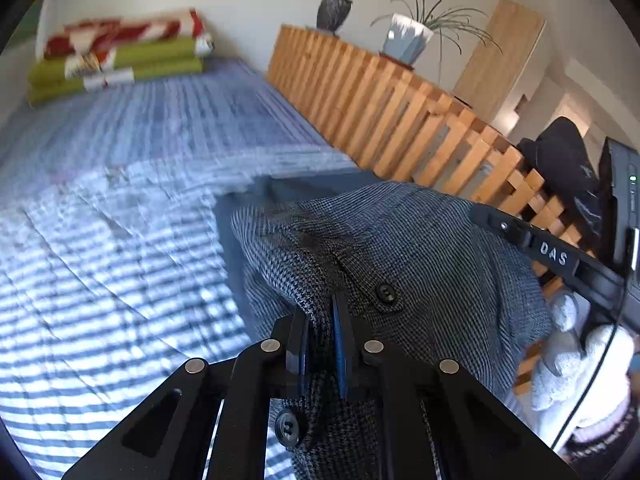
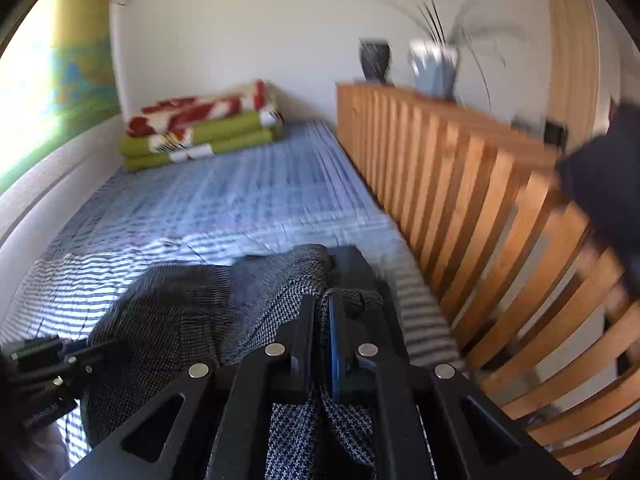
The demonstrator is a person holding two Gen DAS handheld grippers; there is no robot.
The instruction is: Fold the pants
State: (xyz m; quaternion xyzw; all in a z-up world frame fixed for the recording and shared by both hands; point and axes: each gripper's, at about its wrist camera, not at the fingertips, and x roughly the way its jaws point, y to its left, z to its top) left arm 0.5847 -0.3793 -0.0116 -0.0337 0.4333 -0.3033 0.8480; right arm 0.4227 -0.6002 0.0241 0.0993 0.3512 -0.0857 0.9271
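Basically, striped bed [image 1: 120, 240] below, grey checked pants [image 1: 400, 240] lifted over it beside the wooden slat rail [image 1: 400, 112]. Left claw [image 1: 320, 320] and right claw [image 2: 320, 320] each clench the fabric near a button [image 1: 386, 292]. Risk: thin pinches could slip during carry, dropping a corner and skewing the fold.

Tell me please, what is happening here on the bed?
A person holds a tool in each hand. The left tool and the right tool are both shut on the grey checked pants, lifting the cloth above the striped bedcover. No fold is finished yet. Folded blankets lie at the far end.
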